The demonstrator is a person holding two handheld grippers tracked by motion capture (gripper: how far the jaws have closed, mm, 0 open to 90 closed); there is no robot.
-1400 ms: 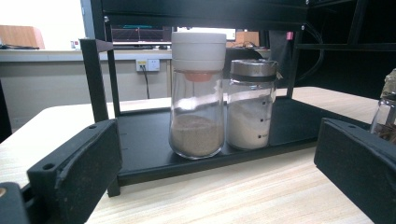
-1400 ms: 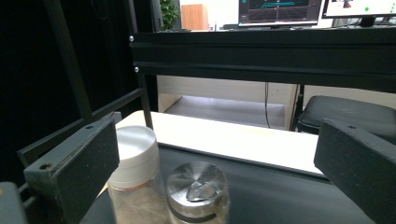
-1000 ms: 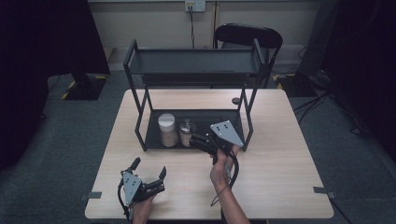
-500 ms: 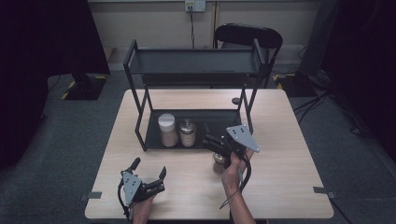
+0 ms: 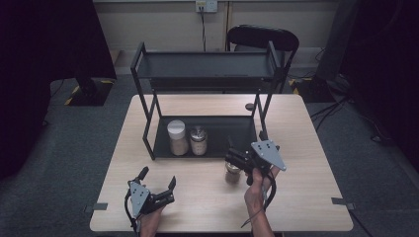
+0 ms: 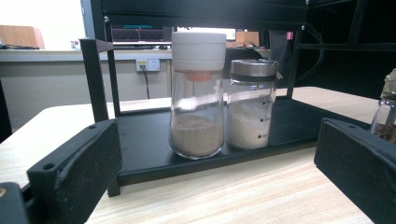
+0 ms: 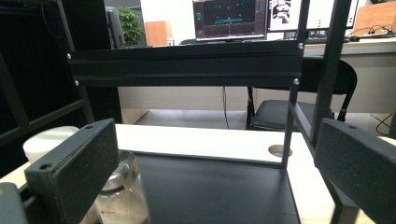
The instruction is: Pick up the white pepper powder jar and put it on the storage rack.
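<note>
A black two-shelf rack stands on the wooden table. Its lower shelf holds a white-lidded jar of brown powder and a metal-lidded jar of white powder, side by side. A third small jar stands on the table just in front of the rack. My right gripper hovers right above that jar, open, facing the rack's lower shelf. Near the front left edge, my left gripper is open and faces the two shelved jars.
The rack's upper shelf is bare. A black chair stands behind the table, and a round hole sits in the tabletop behind the rack. Bare wood lies to the right of the rack.
My right gripper has drawn back from the lower shelf toward the front right. The small jar now stands on the table in front of the rack. The left gripper has not moved.
</note>
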